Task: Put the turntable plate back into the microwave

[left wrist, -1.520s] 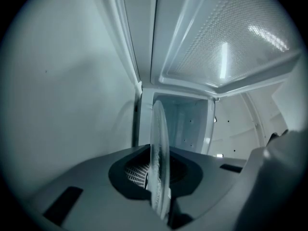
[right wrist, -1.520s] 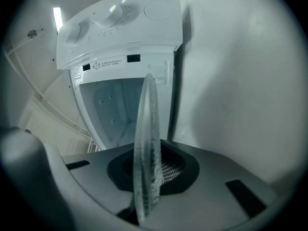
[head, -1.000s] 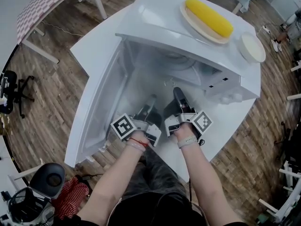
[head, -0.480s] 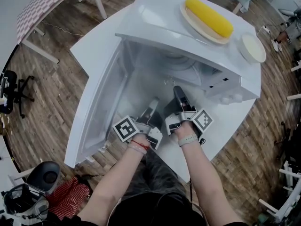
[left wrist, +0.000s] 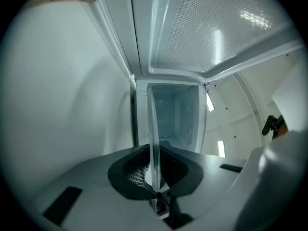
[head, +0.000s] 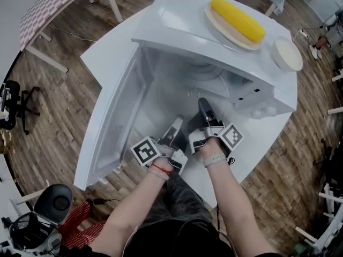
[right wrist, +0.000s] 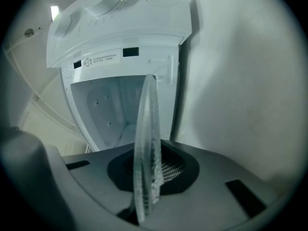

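Head view: left gripper (head: 175, 124) and right gripper (head: 203, 106) both clamped on the glass turntable plate (right wrist: 147, 148) edge, right at the open microwave (head: 187, 36) mouth. Not seated inside yet, I reckon.

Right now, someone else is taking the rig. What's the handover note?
Grippers: left gripper shut on the rim of the turntable plate; right gripper shut on the same plate's rim.
Things: the microwave has its door wide open, and the cavity is straight ahead of both grippers.
Done: plate is lifted and held at the opening.
Left: slide it in, seat it on the cavity floor, open both grippers, pull back.
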{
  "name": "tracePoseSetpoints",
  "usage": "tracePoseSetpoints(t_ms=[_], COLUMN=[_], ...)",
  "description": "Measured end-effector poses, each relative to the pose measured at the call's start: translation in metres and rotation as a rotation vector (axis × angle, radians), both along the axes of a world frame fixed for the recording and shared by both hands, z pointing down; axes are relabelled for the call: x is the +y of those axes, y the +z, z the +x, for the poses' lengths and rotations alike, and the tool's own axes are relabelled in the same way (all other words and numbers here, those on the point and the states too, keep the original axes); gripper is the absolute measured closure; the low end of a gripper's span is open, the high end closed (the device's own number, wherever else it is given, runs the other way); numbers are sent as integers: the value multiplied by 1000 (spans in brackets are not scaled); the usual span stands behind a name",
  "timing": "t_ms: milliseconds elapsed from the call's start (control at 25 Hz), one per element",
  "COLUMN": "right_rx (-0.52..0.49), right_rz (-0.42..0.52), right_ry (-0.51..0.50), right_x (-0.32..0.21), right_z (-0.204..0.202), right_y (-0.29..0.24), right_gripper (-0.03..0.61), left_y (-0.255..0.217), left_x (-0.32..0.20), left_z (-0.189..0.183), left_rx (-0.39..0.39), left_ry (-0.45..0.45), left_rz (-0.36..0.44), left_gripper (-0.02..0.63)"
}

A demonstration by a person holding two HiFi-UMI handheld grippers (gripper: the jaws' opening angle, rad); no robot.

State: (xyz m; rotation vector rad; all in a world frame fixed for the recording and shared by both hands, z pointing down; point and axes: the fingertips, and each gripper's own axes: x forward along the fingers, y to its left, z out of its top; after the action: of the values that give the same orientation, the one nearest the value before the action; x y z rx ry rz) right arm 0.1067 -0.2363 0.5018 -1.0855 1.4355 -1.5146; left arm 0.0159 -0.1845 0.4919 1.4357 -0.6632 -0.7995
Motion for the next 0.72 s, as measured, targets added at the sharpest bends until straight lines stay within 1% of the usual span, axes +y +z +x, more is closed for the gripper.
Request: tracePoseSetpoints(t_ms=[360,720], right_rx=[28,10], right_rz=[22,9], right_ry=[-6,14], right_x=[-4,-14], right_z=[0,1], right_y=[-5,-5], right_gripper=[538,538], left_y=[0,-5], left_x=[-4,-16], left_z=[0,0], left_rx=[6,11], left_ry=[-8,-13], left_rz=[2,9], left_gripper=[583,583])
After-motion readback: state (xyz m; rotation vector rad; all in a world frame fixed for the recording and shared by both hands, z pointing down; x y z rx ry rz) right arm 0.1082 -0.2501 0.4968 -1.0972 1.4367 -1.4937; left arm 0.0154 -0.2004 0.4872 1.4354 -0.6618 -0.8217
